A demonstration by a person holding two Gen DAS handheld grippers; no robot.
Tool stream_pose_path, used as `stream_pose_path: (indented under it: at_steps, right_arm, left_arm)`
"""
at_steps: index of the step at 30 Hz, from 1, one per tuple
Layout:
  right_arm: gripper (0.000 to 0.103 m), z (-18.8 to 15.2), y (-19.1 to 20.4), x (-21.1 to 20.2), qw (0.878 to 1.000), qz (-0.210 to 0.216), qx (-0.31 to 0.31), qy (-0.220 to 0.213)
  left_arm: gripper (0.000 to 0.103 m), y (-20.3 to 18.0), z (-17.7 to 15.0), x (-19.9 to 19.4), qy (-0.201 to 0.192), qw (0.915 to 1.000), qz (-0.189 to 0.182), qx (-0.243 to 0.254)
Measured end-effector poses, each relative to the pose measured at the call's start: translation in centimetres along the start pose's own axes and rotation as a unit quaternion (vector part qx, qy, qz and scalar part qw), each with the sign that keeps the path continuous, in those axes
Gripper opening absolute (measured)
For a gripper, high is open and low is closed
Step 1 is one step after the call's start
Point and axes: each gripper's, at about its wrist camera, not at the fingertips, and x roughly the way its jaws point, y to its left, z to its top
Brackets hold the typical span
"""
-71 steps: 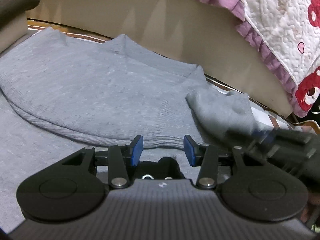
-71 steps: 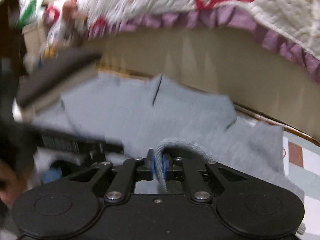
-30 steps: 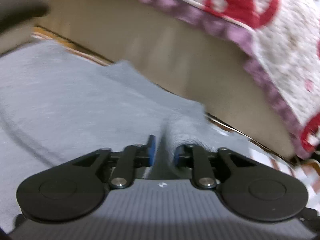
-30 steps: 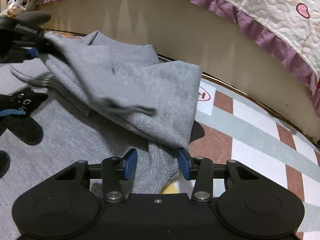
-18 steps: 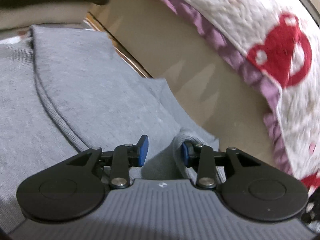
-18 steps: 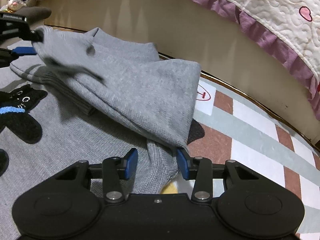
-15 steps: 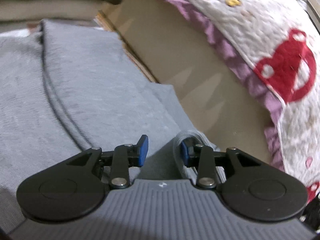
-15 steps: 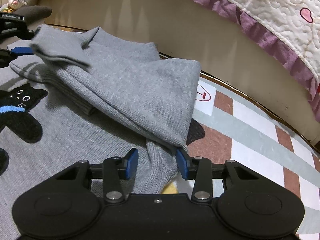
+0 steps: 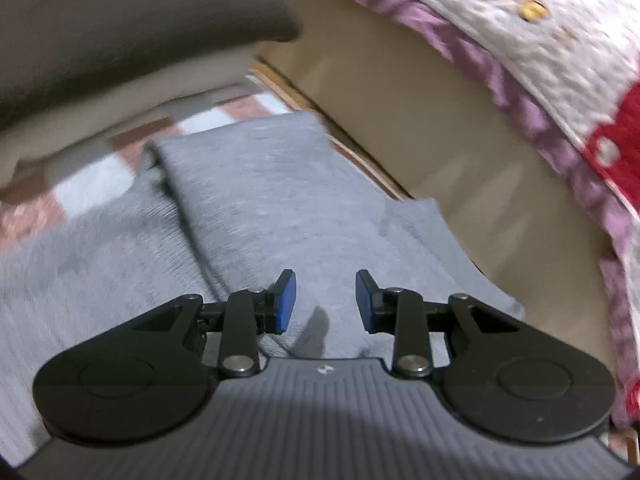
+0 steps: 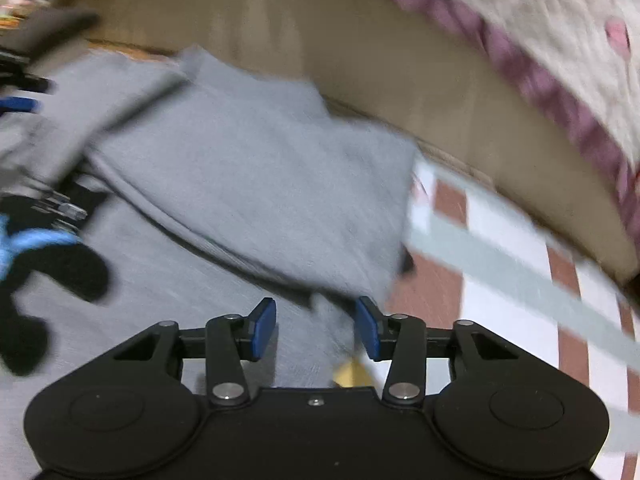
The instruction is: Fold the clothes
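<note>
A grey knit sweater [image 9: 280, 208] lies flat on the checked floor mat, with its sleeve folded across the body [image 10: 248, 184]. A black cat patch with a blue collar [image 10: 44, 248] shows on its front in the right wrist view. My left gripper [image 9: 325, 304] is open and empty, just above the folded sleeve. My right gripper [image 10: 316, 326] is open and empty over the sweater's right edge, where the folded sleeve ends. The left gripper's blue pad [image 10: 16, 104] shows at the far left of the right wrist view.
A beige bed base [image 9: 460, 136] with a white, red and purple quilt [image 9: 540, 52] hanging over it runs along the far side. A dark cushion on a beige block [image 9: 120, 40] stands at the far left. The red, white and grey checked mat [image 10: 500, 280] lies to the right.
The left gripper has let go of the sleeve end and opened wider, swinging left over the sweater. The sleeve now lies flat across the body. The right gripper stays open and has shifted slightly.
</note>
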Motion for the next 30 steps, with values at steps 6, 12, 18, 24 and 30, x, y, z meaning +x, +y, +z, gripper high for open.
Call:
stream_pose_path:
  at_steps: [6, 12, 18, 24, 30]
  right_arm:
    - [0.058, 2.7, 3.3, -0.2, 0.997, 0.074, -0.02, -0.032]
    - [0.055, 5.9, 6.0, 3.6, 0.982, 0.19, -0.02, -0.014]
    - [0.055, 9.1, 10.9, 6.5, 0.976, 0.195, -0.102, 0.001]
    - [0.054, 13.1, 15.0, 8.7, 0.964, 0.215, -0.155, 0.0]
    - [0.051, 17.7, 17.0, 10.6, 0.96, 0.255, -0.11, -0.024]
  left_arm:
    - [0.048, -2.8, -0.9, 0.3, 0.078, 0.9907, -0.055, 0.098]
    - [0.053, -3.4, -2.9, 0.9, 0.115, 0.9836, -0.053, 0.128]
    - [0.053, -2.4, -2.1, -0.4, 0.082, 0.9788, -0.068, 0.175]
    - [0.053, 0.4, -1.0, -1.4, 0.082, 0.9805, -0.109, 0.142]
    - [0.053, 2.5, 1.4, -3.2, 0.065, 0.9791, -0.067, 0.181]
